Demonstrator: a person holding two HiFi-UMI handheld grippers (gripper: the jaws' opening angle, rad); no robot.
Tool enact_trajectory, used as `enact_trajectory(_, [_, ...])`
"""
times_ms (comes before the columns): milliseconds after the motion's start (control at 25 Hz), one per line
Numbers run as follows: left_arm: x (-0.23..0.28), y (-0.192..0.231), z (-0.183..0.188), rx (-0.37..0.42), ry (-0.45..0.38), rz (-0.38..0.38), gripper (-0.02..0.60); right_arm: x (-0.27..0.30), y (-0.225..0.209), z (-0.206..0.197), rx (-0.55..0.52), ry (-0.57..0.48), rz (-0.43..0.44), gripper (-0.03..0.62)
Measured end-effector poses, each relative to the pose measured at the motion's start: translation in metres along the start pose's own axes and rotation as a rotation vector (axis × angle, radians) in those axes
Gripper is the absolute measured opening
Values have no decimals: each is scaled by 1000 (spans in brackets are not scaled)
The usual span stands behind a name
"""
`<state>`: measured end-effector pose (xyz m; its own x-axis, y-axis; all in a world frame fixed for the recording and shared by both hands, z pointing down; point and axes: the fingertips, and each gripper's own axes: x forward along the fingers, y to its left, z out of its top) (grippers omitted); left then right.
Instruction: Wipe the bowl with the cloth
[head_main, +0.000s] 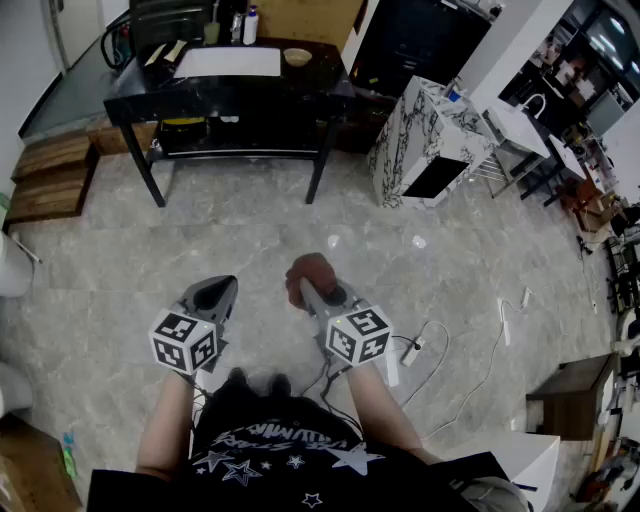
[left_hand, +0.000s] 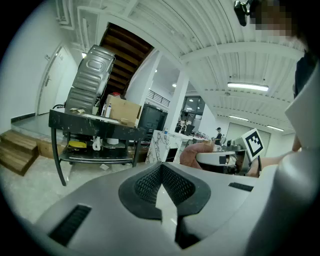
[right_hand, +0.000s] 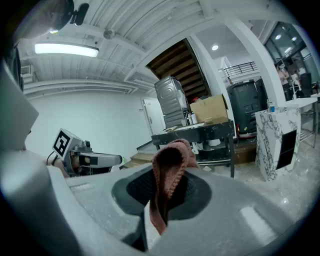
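A soft, limp knitted cloth (right_hand: 170, 162) is pinched at a fold by the right hand-held gripper (right_hand: 162, 192). The left hand-held gripper (left_hand: 162, 175) is pressed together, empty. The bowl (head_main: 297, 57) (likely rigid, best steadied at its rim) is seen on the distant surface (head_main: 230, 95).

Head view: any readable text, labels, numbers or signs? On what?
No text reads clearly.
T-shirt: white lettering above stars, too blurred to read.
Marker cubes: black-and-white square patterns, no words or numbers.
Bottle on the black table: label too small to read.
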<state>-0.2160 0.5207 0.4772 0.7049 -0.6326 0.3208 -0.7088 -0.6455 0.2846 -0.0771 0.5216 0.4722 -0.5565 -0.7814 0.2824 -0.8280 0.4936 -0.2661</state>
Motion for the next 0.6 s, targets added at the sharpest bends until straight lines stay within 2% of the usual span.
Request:
enact_trajectory(360, [-1, -43, -8, 39, 2, 12, 8, -39, -6, 0, -18, -23, 21, 51])
enact_trajectory(600, [-6, -62, -9, 58, -28, 36, 8, -61, -6, -1, -27, -58, 49, 51])
